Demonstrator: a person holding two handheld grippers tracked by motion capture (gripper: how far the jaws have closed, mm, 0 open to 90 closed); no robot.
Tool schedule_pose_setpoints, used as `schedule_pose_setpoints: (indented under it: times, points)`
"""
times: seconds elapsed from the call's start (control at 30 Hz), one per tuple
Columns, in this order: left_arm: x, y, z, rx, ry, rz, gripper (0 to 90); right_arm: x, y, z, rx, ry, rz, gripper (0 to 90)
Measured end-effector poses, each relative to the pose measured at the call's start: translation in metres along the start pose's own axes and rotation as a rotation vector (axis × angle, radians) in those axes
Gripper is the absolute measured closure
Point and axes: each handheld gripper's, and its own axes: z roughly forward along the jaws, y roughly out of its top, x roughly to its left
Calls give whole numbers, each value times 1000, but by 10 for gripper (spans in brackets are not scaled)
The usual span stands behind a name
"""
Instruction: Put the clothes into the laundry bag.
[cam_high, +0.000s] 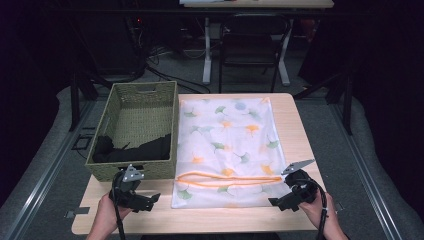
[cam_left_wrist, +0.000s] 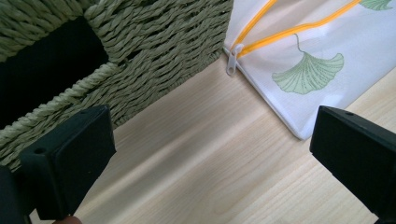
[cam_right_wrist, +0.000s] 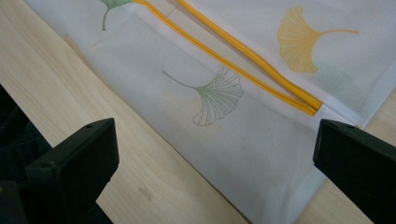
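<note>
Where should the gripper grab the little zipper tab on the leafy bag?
Probably the free lower end of the white zipper pull, approached from the near table edge with the open left gripper. The pull lies flat at the laundry bag's corner beside the basket, which blocks the left side.

Left gripper (cam_high: 141, 199) low at the table's (cam_high: 210, 220) near-left edge, jaws wide apart, empty. Right gripper (cam_high: 286, 198) near the near-right corner, jaws likewise apart, empty. Both hand-held.

Dim room; grey carpeted floor (cam_high: 320, 135); black metal-framed chair (cam_high: 248, 42) behind light wooden surface (cam_high: 287, 107); white-legged desk (cam_high: 260, 4) beyond; cables on floor.
</note>
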Motion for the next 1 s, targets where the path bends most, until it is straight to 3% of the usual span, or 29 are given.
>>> schedule_pose_setpoints:
  times: [0.5, 0.63, 0.87, 1.0]
  points:
    - [0, 1, 0, -8, -13, 7, 1, 1, 2, 4, 34, 27, -9, 0]
    - [-1, 1, -1, 3, -21, 14, 1, 1, 6, 3, -14, 34, -11, 0]
    - [-2, 1, -1, -12, -16, 12, 1, 2, 19, 13, -12, 28, -32, 0]
    - [-3, 1, -1, 4, -36, 22, 2, 4, 26, 17, -20, 29, -56, 0]
